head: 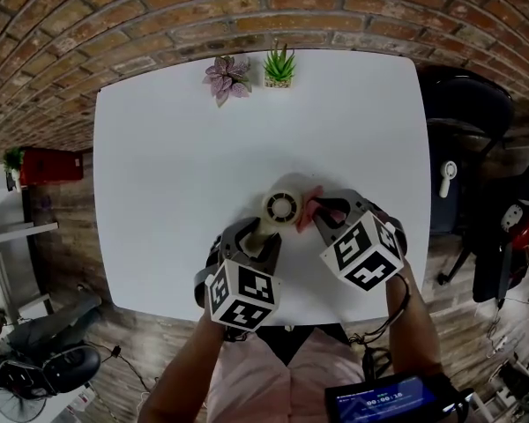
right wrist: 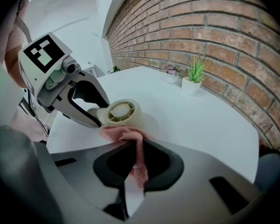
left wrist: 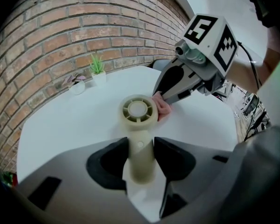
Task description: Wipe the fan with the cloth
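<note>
A small cream handheld fan (head: pixel 279 208) sits over the white table (head: pixel 176 174) near its front edge. My left gripper (head: pixel 257 247) is shut on the fan's handle (left wrist: pixel 141 157), with the round head (left wrist: pixel 137 111) pointing away from me. My right gripper (head: pixel 328 216) is shut on a pink cloth (right wrist: pixel 136 153), whose bunched end (right wrist: pixel 117 133) presses against the right side of the fan head (right wrist: pixel 120 112). In the left gripper view the pink cloth (left wrist: pixel 162 107) shows between the right gripper's tips and the fan's rim.
Two small potted plants, one purple (head: pixel 227 75) and one green (head: pixel 279 65), stand at the table's far edge against the brick wall. A dark chair (head: pixel 465 104) is to the right of the table. A red box (head: pixel 48 165) sits on the floor at left.
</note>
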Demonstrator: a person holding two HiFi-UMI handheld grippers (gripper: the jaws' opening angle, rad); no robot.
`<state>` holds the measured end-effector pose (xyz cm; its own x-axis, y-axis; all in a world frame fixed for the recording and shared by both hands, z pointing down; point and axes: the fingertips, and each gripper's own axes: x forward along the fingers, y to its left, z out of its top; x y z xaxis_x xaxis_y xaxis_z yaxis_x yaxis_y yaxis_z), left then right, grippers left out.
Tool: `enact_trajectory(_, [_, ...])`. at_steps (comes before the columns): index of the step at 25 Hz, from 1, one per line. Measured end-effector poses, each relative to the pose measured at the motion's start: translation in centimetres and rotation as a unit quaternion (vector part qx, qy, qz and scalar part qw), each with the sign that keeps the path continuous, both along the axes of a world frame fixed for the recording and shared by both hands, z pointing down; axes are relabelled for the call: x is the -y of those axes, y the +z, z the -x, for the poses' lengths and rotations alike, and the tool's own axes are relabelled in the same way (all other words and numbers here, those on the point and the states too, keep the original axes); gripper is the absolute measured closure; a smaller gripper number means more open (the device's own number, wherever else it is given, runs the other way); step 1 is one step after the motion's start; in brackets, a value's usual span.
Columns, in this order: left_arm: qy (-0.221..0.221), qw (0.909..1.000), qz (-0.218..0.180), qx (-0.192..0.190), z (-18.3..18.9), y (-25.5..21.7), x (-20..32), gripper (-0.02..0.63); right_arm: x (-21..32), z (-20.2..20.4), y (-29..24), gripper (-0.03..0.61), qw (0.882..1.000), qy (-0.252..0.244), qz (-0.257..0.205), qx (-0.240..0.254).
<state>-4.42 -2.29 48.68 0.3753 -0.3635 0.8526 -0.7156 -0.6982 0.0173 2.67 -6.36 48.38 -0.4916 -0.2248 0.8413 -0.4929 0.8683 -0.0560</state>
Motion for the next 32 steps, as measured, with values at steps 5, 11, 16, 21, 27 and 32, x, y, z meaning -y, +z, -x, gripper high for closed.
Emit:
enact_trajectory(5, [0.007, 1.0, -0.002, 0.005, -0.2, 0.0, -0.1, 0.428, 1.0, -0.4, -0.3, 0.542, 1.0, 0.001, -0.01, -0.008])
enact_trajectory(11, [0.014, 0.9999, -0.001, 0.009, -0.3, 0.0, -0.2, 0.428, 2.0, -0.3, -0.6, 0.543, 1.0, -0.004, -0.019, -0.016])
enact_trajectory(16, [0.019, 0.9998, 0.001, 0.008, -0.3, -0.1, -0.2, 0.428, 2.6, -0.1, -0.7, 0.543, 0.999, -0.011, -0.022, -0.021])
enact_trajectory(21, [0.021, 0.9998, 0.003, 0.004, -0.3, -0.1, -0.2, 0.428, 3.2, 0.3, -0.6, 0.543, 0.999, -0.023, -0.022, -0.029])
enact_trajectory(27, [0.023, 0.9997, 0.001, 0.002, -0.4, -0.1, -0.2, 0.428, 3.8, 0.7, -0.6, 0.543, 0.998, -0.039, -0.026, -0.041])
enact_trajectory(32, [0.03, 0.9995, 0.002, 0.004, -0.5, -0.1, -0.3, 0.428, 4.4, 1.2, -0.8, 0.543, 0.997, -0.053, -0.031, -0.048])
